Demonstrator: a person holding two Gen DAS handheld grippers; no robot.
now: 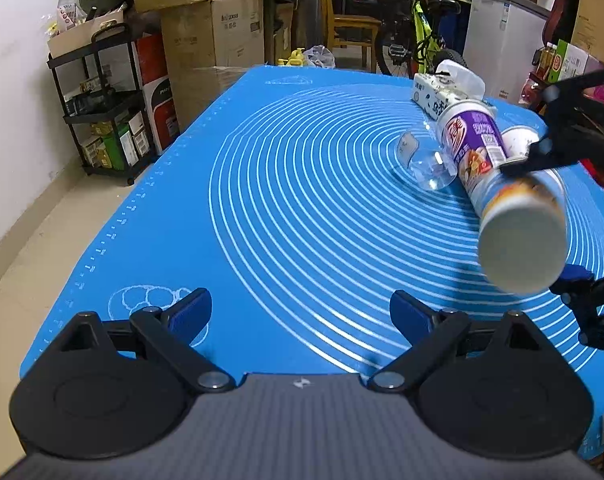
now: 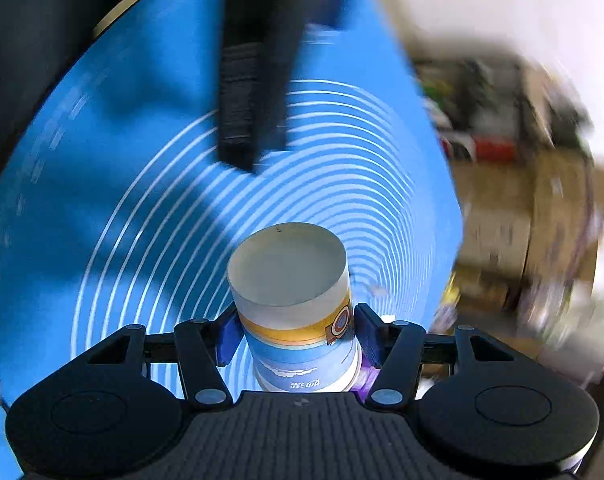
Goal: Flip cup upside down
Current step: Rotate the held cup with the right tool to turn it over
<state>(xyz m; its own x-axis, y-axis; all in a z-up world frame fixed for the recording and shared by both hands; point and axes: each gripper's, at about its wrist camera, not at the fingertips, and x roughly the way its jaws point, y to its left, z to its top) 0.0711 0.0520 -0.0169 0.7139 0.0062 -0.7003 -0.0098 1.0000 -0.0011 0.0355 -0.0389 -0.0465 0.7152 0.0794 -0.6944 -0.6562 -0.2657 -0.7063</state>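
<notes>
The cup [image 1: 502, 200] is a tall paper cup with a blue, white and orange print. My right gripper [image 2: 296, 338] is shut on it around its middle and holds it tilted above the blue mat [image 1: 282, 200], its flat white base pointing toward the left wrist camera. In the right wrist view the cup [image 2: 294, 292] fills the space between the fingers, base end away from me. My left gripper [image 1: 300, 314] is open and empty, low over the near part of the mat, to the left of the cup.
A clear glass [image 1: 426, 164] lies on the mat beside the cup. A white tissue pack [image 1: 438, 94] and another white cup [image 1: 520, 142] sit behind it. Cardboard boxes [image 1: 206, 28], a black shelf cart [image 1: 102, 100], a bicycle and a white freezer stand beyond the table.
</notes>
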